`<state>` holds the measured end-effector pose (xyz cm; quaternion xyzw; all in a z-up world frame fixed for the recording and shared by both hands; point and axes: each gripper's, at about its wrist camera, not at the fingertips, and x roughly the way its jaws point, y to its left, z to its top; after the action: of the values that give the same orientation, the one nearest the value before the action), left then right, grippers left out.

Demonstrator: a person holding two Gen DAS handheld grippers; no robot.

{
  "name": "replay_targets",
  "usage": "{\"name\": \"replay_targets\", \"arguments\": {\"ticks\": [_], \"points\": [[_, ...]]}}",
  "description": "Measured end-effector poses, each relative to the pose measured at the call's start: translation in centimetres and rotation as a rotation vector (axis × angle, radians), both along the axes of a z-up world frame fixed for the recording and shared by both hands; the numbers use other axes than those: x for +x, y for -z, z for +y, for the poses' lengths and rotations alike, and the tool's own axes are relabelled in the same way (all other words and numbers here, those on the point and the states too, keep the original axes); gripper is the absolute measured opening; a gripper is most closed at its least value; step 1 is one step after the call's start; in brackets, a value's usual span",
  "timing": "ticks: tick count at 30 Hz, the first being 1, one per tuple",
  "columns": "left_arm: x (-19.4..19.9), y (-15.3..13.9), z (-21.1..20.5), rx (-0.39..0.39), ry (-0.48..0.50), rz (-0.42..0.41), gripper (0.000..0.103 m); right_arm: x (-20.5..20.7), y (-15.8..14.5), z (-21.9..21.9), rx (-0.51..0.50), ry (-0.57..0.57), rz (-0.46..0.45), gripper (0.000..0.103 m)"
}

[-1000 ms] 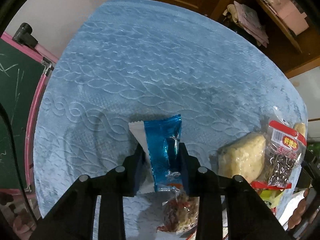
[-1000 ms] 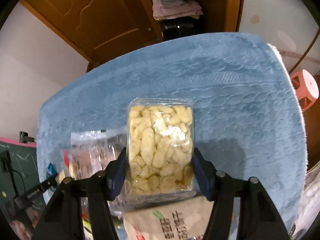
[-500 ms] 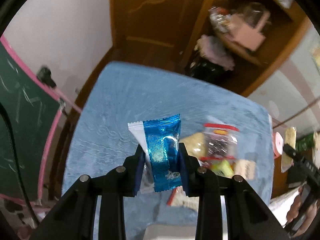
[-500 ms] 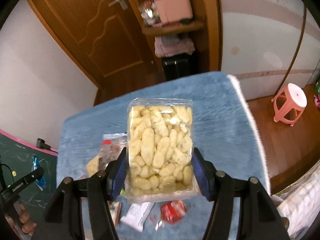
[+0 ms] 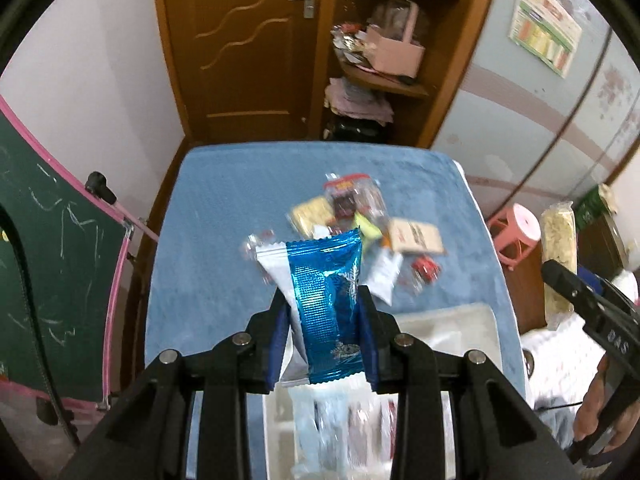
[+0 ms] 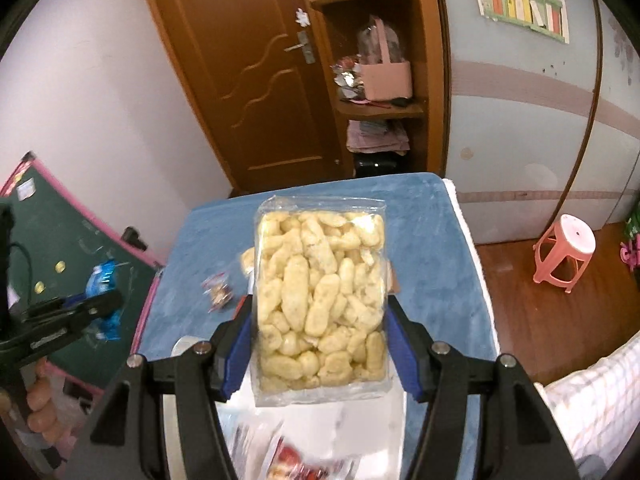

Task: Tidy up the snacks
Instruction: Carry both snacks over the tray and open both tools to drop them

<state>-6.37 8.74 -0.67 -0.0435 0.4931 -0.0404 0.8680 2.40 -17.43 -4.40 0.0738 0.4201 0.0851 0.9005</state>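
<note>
Lifting is what changed: a second ago both claws sat low over the blue table (image 5: 224,208), packets filling the view; now both are raised and pulled back, with door and shelves in sight and a white tray under each.

Left claw (image 5: 323,322): clamped on a blue foil packet (image 5: 326,300), held upright between the blue pads, well above the table. Same grip as a second ago, no slip. Beyond it the leftover snack pile (image 5: 352,216) lies on the table, blurred, several packets touching or overlapping. White tray (image 5: 452,320) sits at the near table edge, right under the claw; some packets seem to be in it already, too blurred to name.

Right claw (image 6: 318,338): clamped on a clear pack of puffed snacks (image 6: 320,292), upright, pads on both long sides, unchanged grip. It hangs over the tray (image 6: 360,420); a red-printed packet shows blurred at the bottom. One small packet (image 6: 218,292) remains on the table to the left.

Meaning, as I judge it: pick step done for both, carry step nearly done, both items now positioned over the tray. Next calls for lowering and releasing. Pile still out, so the task is partway.
</note>
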Motion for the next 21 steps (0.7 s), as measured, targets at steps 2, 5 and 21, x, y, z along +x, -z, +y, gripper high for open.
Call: {"name": "replay_targets", "arguments": {"ticks": [2,5,21], "points": [[-1.3,0.1,-0.9,0.006,0.013,0.005,0.03,-2.3,-0.3,0.6,-0.01,-0.008,-0.017,0.061],[-3.4,0.5,-2.0,0.018,0.038,0.01,0.03,-4.6,-0.4,1.4,-0.005,-0.031,-0.019,0.061],[-8.2,2.7,-4.9,0.103,0.08,0.034,0.03,-10.0,2.6,4.5,-0.121,-0.058,0.095,0.061]]}}
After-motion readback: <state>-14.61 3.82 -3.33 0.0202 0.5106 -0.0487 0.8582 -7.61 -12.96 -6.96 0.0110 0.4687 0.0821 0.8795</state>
